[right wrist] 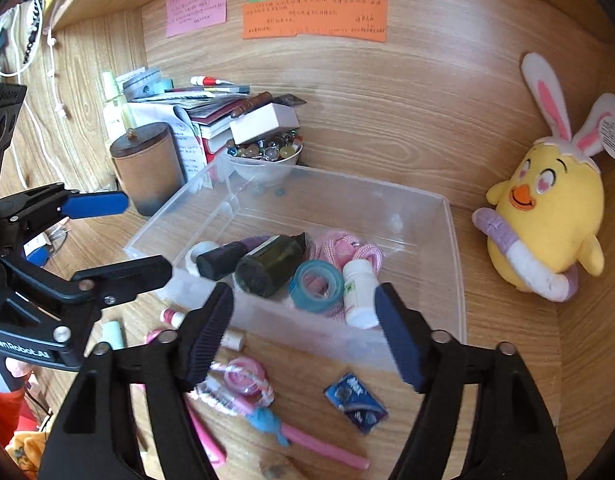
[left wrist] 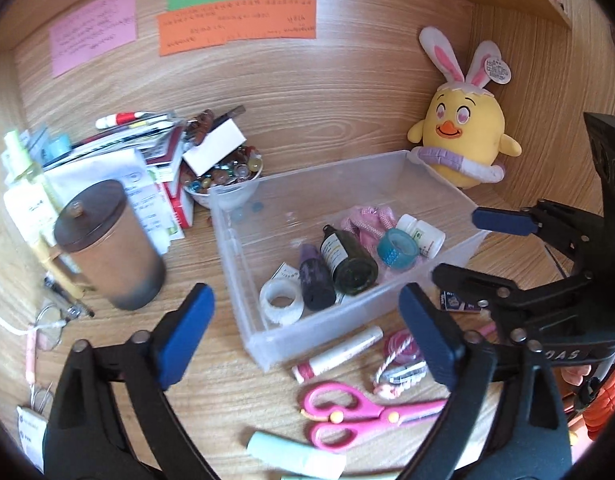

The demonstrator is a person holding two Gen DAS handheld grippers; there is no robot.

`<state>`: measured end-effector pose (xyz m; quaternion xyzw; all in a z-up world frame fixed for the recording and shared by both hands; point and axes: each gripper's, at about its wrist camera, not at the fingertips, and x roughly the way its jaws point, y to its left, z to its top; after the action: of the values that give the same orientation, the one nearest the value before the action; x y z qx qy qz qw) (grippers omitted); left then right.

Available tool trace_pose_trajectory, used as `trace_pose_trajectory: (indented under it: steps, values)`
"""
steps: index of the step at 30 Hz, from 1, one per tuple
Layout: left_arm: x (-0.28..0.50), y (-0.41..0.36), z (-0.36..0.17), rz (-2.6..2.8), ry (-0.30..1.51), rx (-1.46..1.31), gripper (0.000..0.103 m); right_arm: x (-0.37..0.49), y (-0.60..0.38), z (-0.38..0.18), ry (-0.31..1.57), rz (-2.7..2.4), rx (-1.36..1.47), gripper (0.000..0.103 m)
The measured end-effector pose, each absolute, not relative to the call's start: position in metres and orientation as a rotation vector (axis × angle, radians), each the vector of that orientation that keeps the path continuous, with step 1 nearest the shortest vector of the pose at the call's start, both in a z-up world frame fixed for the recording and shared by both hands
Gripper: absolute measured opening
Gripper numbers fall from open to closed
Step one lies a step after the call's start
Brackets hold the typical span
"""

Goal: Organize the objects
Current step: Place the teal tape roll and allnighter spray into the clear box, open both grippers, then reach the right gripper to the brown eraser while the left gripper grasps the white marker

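Note:
A clear plastic bin [left wrist: 233, 256] sits mid-desk. It holds a white tape roll [left wrist: 281, 304], a purple bottle [left wrist: 315, 280], a dark green bottle [left wrist: 349, 264], teal tape [left wrist: 397, 248], a white pill bottle [left wrist: 421, 234] and pink cord [left wrist: 367, 220]. My left gripper [left wrist: 307, 336] hangs open over the bin's near left corner, nothing between its fingers. My right gripper [right wrist: 305, 334] is open over the bin's [right wrist: 453, 248] front wall, also empty. Each shows in the other's view: right gripper [left wrist: 483, 250], left gripper [right wrist: 115, 238].
Loose on the desk in front of the bin lie pink scissors [left wrist: 359, 412], a white tube [left wrist: 339, 354], a pale green tube [left wrist: 295, 450], a blue packet [right wrist: 357, 400] and a pink pen [right wrist: 299, 436]. A lidded brown cup [left wrist: 115, 248], marble bowl [left wrist: 227, 176], paper stack and plush chick [left wrist: 463, 136] stand around.

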<state>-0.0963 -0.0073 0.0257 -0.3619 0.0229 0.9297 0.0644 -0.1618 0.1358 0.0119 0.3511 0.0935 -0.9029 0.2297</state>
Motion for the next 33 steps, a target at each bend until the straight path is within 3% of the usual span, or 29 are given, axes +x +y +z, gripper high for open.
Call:
trace_pose_trajectory:
  steps: [5, 9, 20, 33]
  values:
    - [-0.072, -0.010, 0.021, 2.803, 0.076, -1.112, 0.099, -0.140, 0.145, 0.011, 0.229, -2.478, 0.972, 0.074]
    - [-0.053, -0.012, 0.011, 2.800, 0.100, -1.138, 0.099, -0.122, 0.157, 0.005, 0.207, -2.479, 0.976, 0.082]
    - [-0.016, -0.018, -0.045, 2.681, -0.003, -1.342, 0.100, -0.083, 0.182, -0.030, 0.204, -2.490, 1.074, 0.082]
    - [0.005, -0.011, -0.057, 2.602, 0.136, -1.360, 0.100, -0.084, 0.195, -0.066, 0.125, -2.418, 1.208, 0.081]
